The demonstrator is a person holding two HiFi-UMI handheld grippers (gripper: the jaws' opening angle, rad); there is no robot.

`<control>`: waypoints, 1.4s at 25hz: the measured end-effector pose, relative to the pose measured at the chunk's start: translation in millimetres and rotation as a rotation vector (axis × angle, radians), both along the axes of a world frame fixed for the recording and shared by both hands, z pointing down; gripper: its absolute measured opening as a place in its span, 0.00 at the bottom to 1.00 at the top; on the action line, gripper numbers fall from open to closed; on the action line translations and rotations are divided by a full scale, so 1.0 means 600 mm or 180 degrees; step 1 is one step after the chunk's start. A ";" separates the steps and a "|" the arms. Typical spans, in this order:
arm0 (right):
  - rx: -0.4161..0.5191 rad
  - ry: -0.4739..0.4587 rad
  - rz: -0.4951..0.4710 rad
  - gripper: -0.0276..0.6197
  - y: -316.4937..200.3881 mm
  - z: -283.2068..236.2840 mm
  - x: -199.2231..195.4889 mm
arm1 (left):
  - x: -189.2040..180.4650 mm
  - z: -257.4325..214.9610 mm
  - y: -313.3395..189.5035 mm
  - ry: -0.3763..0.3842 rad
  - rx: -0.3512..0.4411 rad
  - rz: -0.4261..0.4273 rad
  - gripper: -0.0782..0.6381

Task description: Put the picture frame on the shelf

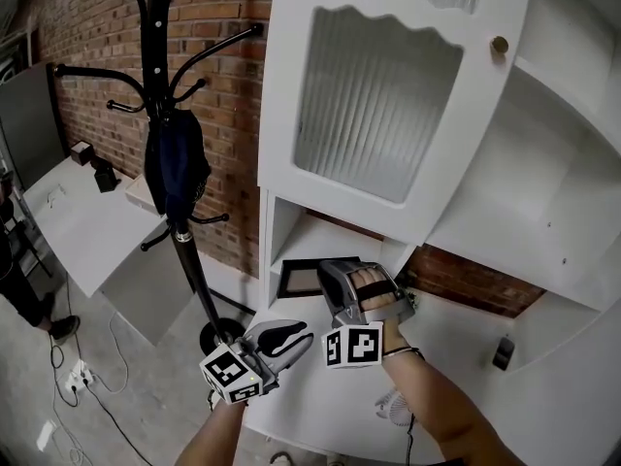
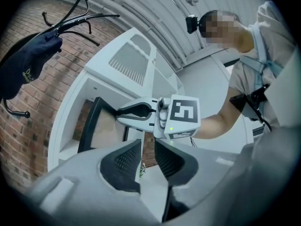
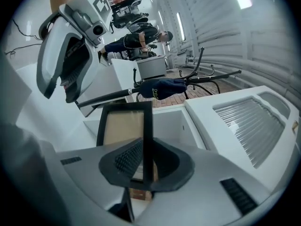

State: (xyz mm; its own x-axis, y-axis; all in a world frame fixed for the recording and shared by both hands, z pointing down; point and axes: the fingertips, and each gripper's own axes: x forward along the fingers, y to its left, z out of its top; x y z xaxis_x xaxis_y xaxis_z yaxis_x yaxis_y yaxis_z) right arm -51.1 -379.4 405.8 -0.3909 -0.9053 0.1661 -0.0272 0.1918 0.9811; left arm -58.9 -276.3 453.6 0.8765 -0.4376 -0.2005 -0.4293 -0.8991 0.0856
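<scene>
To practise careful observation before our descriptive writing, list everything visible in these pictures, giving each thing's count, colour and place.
cabinet: one, white, before the brick wall
picture frame: one, black, at the cabinet's lower opening
coat stand: one, black, left of the cabinet
cloth item: one, navy, hanging on the coat stand
table: one, white, far left
small boxes: two, dark, on that table
left claw: one, grey, open and empty, beside the right claw
right claw: one, grey, shut on the picture frame
</scene>
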 end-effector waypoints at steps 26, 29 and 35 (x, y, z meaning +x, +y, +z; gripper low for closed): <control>0.0073 0.0124 0.0397 0.15 -0.130 0.051 0.003 | 0.009 0.066 -0.054 0.0015 -0.0172 0.0091 0.24; 0.0073 0.0161 0.0424 0.15 -0.136 0.058 0.004 | 0.011 0.067 -0.056 0.0014 -0.0175 0.0096 0.24; 0.0095 0.0139 0.0488 0.15 -0.147 0.060 0.010 | 0.011 0.072 -0.058 0.0005 -0.0187 0.0100 0.24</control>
State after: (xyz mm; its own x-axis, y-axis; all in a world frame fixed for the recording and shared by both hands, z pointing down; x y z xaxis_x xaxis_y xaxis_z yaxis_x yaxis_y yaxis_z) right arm -45.0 -467.8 441.9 -0.2408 -0.9586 0.1521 -0.0111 0.1594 0.9871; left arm -52.1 -310.9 497.0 0.8897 -0.4209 -0.1767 -0.4007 -0.9056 0.1392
